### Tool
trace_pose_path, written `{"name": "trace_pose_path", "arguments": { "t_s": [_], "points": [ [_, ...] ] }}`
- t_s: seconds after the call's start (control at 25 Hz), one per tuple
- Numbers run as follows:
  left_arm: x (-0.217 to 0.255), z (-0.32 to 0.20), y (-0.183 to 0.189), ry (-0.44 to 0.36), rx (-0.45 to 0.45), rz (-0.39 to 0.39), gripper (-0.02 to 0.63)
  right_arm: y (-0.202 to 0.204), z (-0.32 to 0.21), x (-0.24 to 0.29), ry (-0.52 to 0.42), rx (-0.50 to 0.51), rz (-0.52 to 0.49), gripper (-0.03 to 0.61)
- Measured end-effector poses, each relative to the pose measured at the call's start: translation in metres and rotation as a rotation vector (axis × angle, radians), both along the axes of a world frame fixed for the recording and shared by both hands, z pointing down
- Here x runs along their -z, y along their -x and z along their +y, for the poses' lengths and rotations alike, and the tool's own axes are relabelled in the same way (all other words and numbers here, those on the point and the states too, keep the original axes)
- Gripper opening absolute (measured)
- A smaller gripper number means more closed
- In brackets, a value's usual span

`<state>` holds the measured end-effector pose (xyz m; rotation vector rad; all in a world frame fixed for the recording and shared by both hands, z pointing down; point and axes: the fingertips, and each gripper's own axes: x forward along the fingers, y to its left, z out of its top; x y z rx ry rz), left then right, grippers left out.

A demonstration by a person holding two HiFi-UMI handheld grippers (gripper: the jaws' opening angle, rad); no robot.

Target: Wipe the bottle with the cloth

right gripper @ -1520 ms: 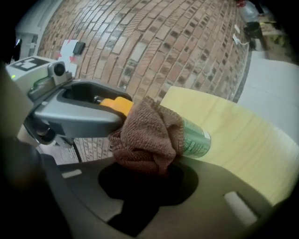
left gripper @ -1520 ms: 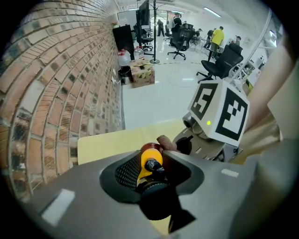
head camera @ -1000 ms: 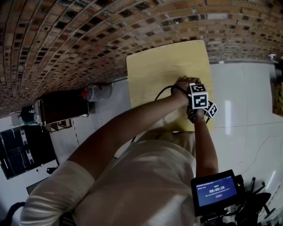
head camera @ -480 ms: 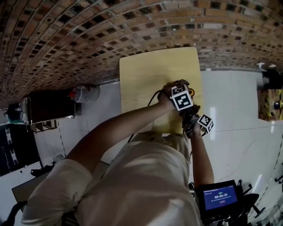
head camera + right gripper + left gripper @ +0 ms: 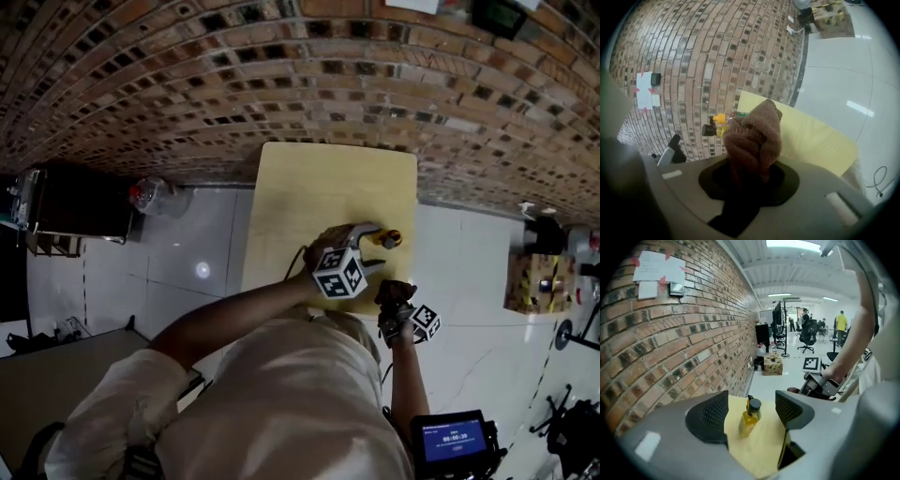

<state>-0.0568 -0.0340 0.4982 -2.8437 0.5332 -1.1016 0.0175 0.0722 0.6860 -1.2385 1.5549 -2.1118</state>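
Setting: a pale yellow table (image 5: 319, 183) stands against a brick wall (image 5: 187, 75), with glossy white floor (image 5: 187, 281) on either side.
Left gripper (image 5: 373, 244): the jaws have just been opening and stand wide apart, so the ribbed black fingers (image 5: 711, 416) grip nothing.
Bottle (image 5: 748, 419): amber-yellow with a dark cap, it stands upright on the table. It sits in the gap between the left fingers, with clear space to either pad.
Right gripper (image 5: 751, 180): the jaws are clamped together on the cloth.
Cloth (image 5: 757, 133): a reddish-brown knit, bunched, it rises out from between the right fingers and past their tips.
Bottle from the right side: it is beyond the right fingertips — up and to the left of them, partly hidden by the cloth's edge.
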Motion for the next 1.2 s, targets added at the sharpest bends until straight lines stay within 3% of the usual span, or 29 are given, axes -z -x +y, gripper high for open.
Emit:
{"name": "trace_pose_path", "arguments": {
  "t_s": [0.2, 0.4, 0.72, 0.88, 1.0, 1.2],
  "points": [
    [-0.007, 0.034, 0.046, 0.036, 0.070, -0.038, 0.312, 0.014, -0.018, 0.020, -0.072, -0.002, 0.014, 0.098],
    [0.013, 0.053, 0.102, 0.059, 0.126, 0.049, 0.298, 0.044, -0.032, 0.066, -0.157, -0.017, 0.122, 0.098],
    [0.046, 0.081, 0.226, 0.159, 0.281, 0.252, 0.266, 0.129, -0.020, 0.201, -0.486, 0.019, 0.295, 0.098],
    [0.047, 0.119, 0.261, 0.256, 0.216, 0.336, 0.207, 0.158, 0.005, 0.243, -0.573, 0.049, 0.403, 0.098],
    [0.054, 0.139, 0.275, 0.258, 0.168, 0.400, 0.209, 0.164, 0.023, 0.263, -0.626, 0.062, 0.535, 0.098],
    [0.086, 0.153, 0.298, 0.244, 0.167, 0.634, 0.250, 0.189, 0.034, 0.292, -0.713, 0.115, 0.673, 0.098]
  ]
}}
